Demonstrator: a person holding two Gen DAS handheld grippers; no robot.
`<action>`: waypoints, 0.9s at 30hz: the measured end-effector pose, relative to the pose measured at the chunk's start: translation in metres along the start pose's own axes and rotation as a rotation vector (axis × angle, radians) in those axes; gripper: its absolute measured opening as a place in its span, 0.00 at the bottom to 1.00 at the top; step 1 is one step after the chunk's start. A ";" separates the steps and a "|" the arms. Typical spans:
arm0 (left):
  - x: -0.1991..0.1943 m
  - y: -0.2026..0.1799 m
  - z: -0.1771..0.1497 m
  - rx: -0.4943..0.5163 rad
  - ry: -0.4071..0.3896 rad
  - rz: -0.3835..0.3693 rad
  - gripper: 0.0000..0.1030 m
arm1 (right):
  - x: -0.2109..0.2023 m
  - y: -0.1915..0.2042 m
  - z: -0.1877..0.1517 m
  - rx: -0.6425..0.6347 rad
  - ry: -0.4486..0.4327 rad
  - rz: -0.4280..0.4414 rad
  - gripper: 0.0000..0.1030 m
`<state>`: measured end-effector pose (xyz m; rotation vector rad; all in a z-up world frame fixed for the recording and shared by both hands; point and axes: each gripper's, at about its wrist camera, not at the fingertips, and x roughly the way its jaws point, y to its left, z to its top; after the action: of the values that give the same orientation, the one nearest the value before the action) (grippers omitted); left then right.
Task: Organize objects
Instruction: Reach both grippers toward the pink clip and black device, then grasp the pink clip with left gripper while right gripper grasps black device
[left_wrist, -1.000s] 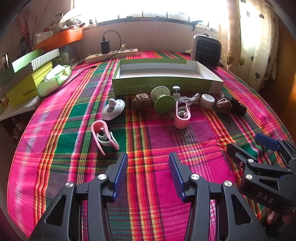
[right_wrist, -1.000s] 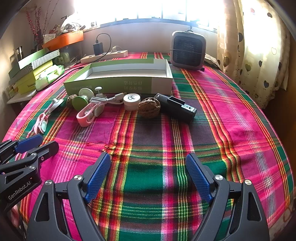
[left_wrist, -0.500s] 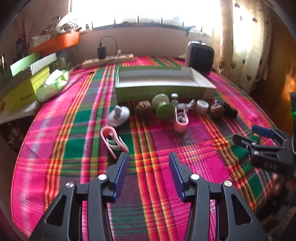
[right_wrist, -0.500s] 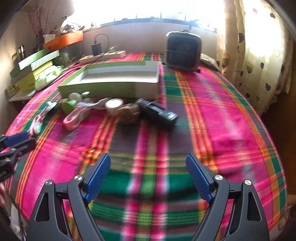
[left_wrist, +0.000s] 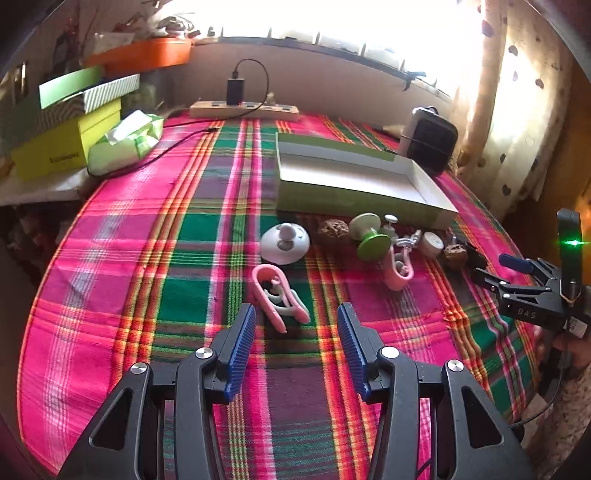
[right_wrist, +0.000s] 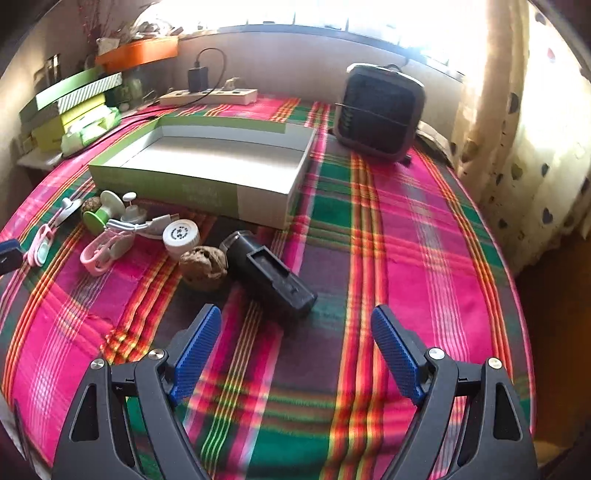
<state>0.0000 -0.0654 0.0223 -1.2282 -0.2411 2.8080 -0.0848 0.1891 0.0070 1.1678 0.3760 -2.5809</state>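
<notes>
Fingers of left gripper (left_wrist: 295, 334) and right gripper (right_wrist: 295, 345) gaping empty; pink clip (left_wrist: 279, 293) partly hiding behind left's.

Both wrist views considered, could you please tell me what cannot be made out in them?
- Box lettering: too blurred and small in both views.
- Window: blown out by glare in both views; nothing outside shows.
- Black device: mostly hidden behind the walnut in the left view.
- Left tool: cut off by the frame edge in the right view.
- Near cloth: motion-blurred in the right view.
</notes>
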 end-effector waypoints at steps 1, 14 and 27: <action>0.001 0.000 0.001 0.004 0.005 -0.002 0.44 | 0.002 -0.001 0.001 -0.004 0.003 0.009 0.80; 0.024 0.004 0.005 -0.012 0.058 0.062 0.44 | 0.013 0.006 0.011 -0.061 0.018 0.094 0.49; 0.033 0.008 0.007 -0.016 0.073 0.081 0.44 | 0.006 0.014 0.002 -0.002 0.022 0.122 0.28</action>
<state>-0.0277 -0.0699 0.0021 -1.3715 -0.2146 2.8262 -0.0849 0.1745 0.0024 1.1810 0.3020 -2.4647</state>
